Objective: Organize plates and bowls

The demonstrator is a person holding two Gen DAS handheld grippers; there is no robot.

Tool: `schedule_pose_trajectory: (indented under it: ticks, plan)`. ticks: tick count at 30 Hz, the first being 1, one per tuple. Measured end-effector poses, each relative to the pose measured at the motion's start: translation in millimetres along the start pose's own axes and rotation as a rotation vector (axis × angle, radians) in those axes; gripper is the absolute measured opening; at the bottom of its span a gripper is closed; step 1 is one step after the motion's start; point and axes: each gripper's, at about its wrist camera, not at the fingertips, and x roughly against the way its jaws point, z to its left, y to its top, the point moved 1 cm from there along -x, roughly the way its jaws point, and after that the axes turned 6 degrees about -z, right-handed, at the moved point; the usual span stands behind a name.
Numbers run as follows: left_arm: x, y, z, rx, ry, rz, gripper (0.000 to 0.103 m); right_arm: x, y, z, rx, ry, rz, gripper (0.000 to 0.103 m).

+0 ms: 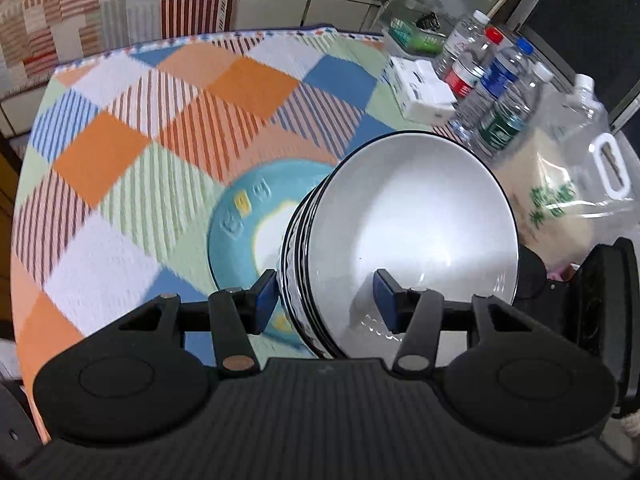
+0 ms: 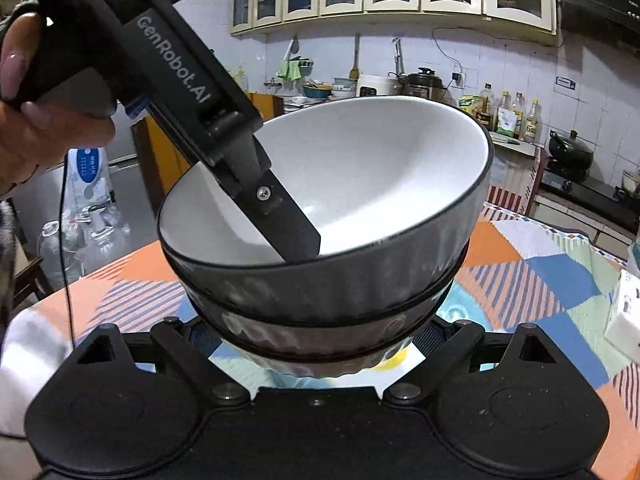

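the left gripper (image 1: 326, 300) clamps the rim of the stacked bowls (image 1: 400, 240), the right gripper (image 2: 320, 340) grips their base; the stack hangs tilted above a blue plate (image 1: 244, 216) at the table's (image 1: 120, 128) middle.

The stacked bowls (image 1: 400, 232) are white inside with black rims and dark ribbed outsides. The plate (image 1: 244, 216) is teal with yellow marks and a white middle. The desk (image 1: 160, 120) wears a cloth of orange, blue, white and green squares, some striped.
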Motion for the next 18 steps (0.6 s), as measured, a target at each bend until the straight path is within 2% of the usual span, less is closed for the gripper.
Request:
schedule_pose_trajectory:
  ticks: [3, 8, 12, 18]
  plan:
    - [-13.0, 14.2, 2.2, -0.033, 0.025, -0.024, 0.05, -19.3, 5.3, -9.3, 0.06, -0.022, 0.005, 0.095]
    - [-36.7, 32.2, 17.6, 0.014, 0.011, -0.027, 0.051, -39.7, 7.9, -27.3, 0.025, -0.028, 0.024, 0.095]
    - [-56.3, 30.5, 22.2, 0.025, 0.01, -0.015, 0.051, -49.2, 0.7, -35.5, -0.039, -0.022, 0.052, 0.095]
    - [-81.6, 15.9, 31.0, 0.075, -0.003, 0.041, 0.051, -59.3, -20.9, -36.6, -0.069, -0.02, 0.106, 0.095]
